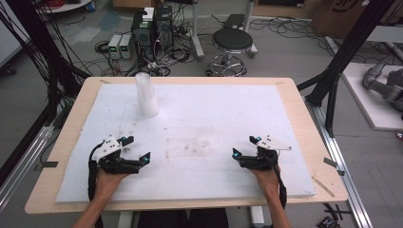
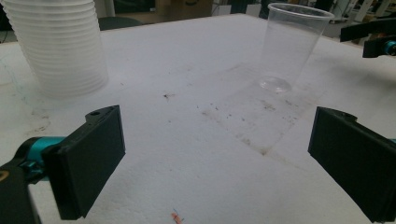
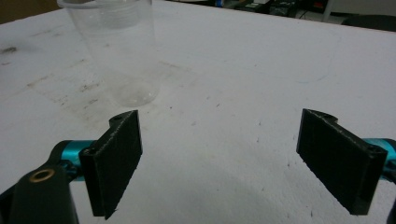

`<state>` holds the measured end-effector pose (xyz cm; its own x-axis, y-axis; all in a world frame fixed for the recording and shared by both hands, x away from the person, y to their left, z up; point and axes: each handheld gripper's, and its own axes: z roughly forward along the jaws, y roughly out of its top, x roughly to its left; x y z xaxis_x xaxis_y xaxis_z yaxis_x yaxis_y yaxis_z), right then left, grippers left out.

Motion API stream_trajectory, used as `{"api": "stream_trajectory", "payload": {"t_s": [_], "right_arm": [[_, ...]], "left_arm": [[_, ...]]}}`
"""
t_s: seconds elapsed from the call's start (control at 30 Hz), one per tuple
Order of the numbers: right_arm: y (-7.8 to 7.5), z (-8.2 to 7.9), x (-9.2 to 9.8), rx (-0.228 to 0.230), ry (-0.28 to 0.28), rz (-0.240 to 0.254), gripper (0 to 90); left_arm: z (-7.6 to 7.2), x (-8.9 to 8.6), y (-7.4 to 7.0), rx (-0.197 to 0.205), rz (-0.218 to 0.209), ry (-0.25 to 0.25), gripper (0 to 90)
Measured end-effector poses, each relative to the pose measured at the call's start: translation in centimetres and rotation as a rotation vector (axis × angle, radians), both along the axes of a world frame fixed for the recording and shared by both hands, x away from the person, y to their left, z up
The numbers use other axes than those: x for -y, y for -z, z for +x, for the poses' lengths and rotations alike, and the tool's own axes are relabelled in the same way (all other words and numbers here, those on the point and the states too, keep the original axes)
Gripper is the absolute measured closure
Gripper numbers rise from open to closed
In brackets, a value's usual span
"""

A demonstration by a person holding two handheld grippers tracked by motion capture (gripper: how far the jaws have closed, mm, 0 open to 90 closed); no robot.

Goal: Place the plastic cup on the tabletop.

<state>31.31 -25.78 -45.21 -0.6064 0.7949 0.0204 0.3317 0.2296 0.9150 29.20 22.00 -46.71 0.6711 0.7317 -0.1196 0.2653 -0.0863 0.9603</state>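
While both grippers, left gripper (image 1: 136,149) and right gripper (image 1: 245,147), rest empty with jaws apart, the clear cup (image 2: 293,46) looks light and crushable; gripping gently mid-wall seems best.

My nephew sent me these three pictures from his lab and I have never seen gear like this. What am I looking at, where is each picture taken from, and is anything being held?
There is no robot here: a person holds a hand-operated left gripper and right gripper, each with two black jaws. The high view looks down from above the table. The other two come from cameras riding on each gripper, looking along its jaws. On the white foam sheet stand a single clear plastic cup, upright between the grippers, and a stack of cups, rim down, farther back on the left. Both grippers are open and hold nothing.
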Motion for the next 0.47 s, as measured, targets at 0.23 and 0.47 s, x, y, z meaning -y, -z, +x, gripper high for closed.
{"api": "stream_trajectory", "payload": {"t_s": [0.23,0.47], "right_arm": [[0.05,0.11,-0.11,-0.014,-0.003,-0.007,14.0],[0.08,0.07,-0.52,-0.017,-0.012,-0.044,13.9]], "left_arm": [[0.01,0.13,-0.02,-0.001,0.014,0.004,3.8],[0.03,0.11,-0.01,-0.004,0.012,-0.005,3.8]]}}
